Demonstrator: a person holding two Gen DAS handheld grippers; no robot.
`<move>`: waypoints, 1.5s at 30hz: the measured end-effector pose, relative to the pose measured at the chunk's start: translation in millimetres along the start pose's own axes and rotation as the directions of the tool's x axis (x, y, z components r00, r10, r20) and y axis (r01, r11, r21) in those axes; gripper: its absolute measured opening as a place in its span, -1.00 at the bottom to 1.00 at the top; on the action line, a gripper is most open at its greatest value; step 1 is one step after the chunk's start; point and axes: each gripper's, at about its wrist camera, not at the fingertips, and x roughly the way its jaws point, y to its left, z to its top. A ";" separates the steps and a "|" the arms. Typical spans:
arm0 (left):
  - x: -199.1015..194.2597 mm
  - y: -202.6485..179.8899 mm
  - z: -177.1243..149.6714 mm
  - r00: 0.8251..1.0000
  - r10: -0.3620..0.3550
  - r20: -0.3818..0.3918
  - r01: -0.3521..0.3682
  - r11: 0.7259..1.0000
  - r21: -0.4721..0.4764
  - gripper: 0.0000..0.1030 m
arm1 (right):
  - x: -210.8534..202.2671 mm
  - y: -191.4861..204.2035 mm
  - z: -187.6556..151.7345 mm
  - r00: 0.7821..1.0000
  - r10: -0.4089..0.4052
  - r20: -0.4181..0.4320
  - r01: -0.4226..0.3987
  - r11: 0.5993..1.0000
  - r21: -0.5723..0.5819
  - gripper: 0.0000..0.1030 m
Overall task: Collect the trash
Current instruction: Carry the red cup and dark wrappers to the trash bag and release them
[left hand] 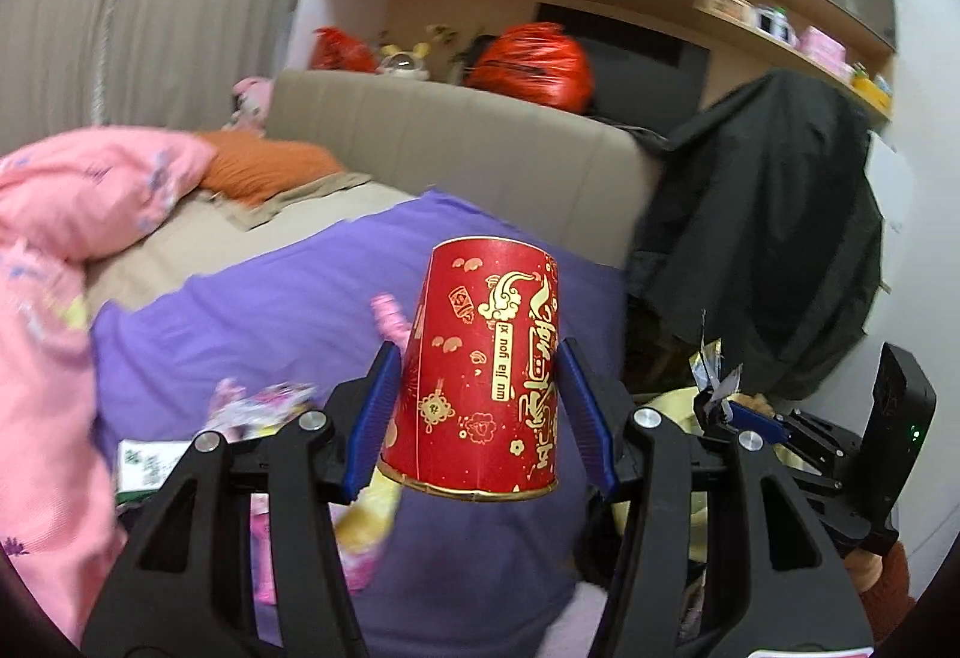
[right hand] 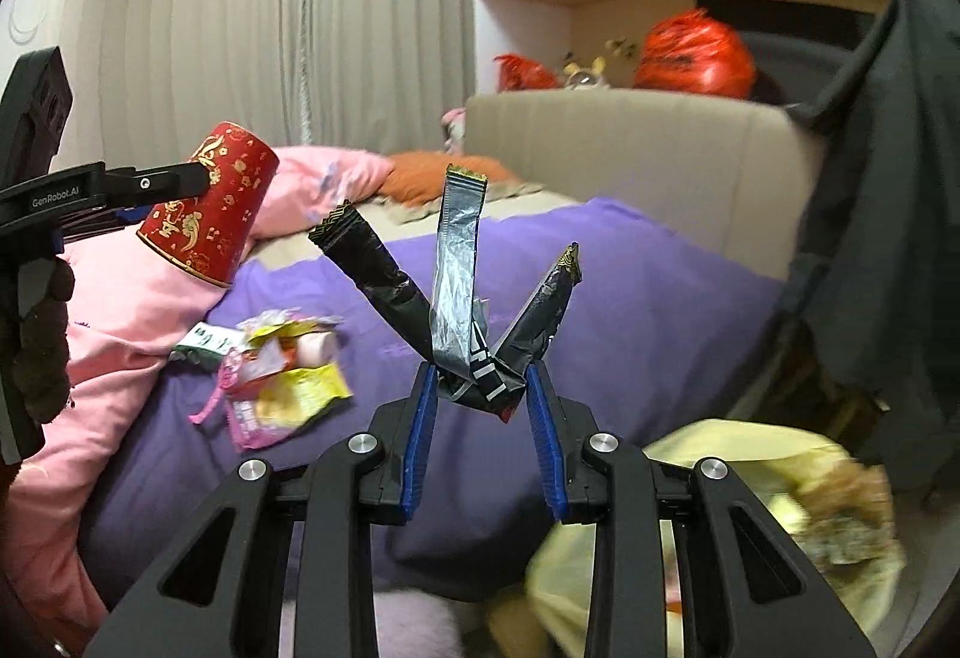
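Clearly both hands are loaded at this moment. The left gripper (left hand: 480,406) has its blue pads pressed on the sides of a red paper cup (left hand: 486,376), which is carried upside down, rim lowest, clear of the bed; the jaws stand about half apart because the cup fills them. The right gripper (right hand: 480,418) is pinched on a crumpled black and silver wrapper (right hand: 474,334), whose torn strips fan upward from the narrow gap between the pads.

So two pieces of trash are picked up and in the air, but neither is yet put away. Just beside the right gripper, low in the right wrist view, sits a pale yellow bag (right hand: 720,508) that seems to have scraps in it, though it is blurred and I cannot be sure it is the collecting bag. If it is, dropping the cup and the wrapper there looks like the next step.

More remains. A heap of sweet wrappers (right hand: 276,376), pink, yellow and white, lies on the purple blanket (right hand: 630,298) near the pink quilt (right hand: 120,298), untouched. My judgement is that the task is partway along: at least one further trip to the bed is needed for that heap, and whether other litter lies elsewhere the pictures do not show
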 end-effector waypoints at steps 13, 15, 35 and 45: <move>45.7 -138.7 -1.1 0.986 -0.146 -0.082 0.156 0.978 0.136 -0.01 | -83.5 -97.1 -26.3 0.981 -0.186 0.048 0.183 0.981 0.060 -0.42; 51.1 -153.3 -2.7 0.982 -0.167 -0.094 0.179 0.973 0.149 -0.01 | -92.8 -108.9 -30.5 0.977 -0.210 0.049 0.206 0.976 0.074 -0.42; 173.8 -233.4 -74.2 0.865 -0.339 -0.370 0.378 0.925 0.037 -0.01 | -100.2 -185.6 -76.7 0.961 -0.264 -0.085 0.273 0.955 0.114 -0.42; 198.3 -227.0 -92.9 0.850 -0.322 -0.417 0.367 0.929 0.032 -0.01 | -60.7 -190.4 -88.7 0.962 -0.219 -0.166 0.239 0.965 0.111 -0.42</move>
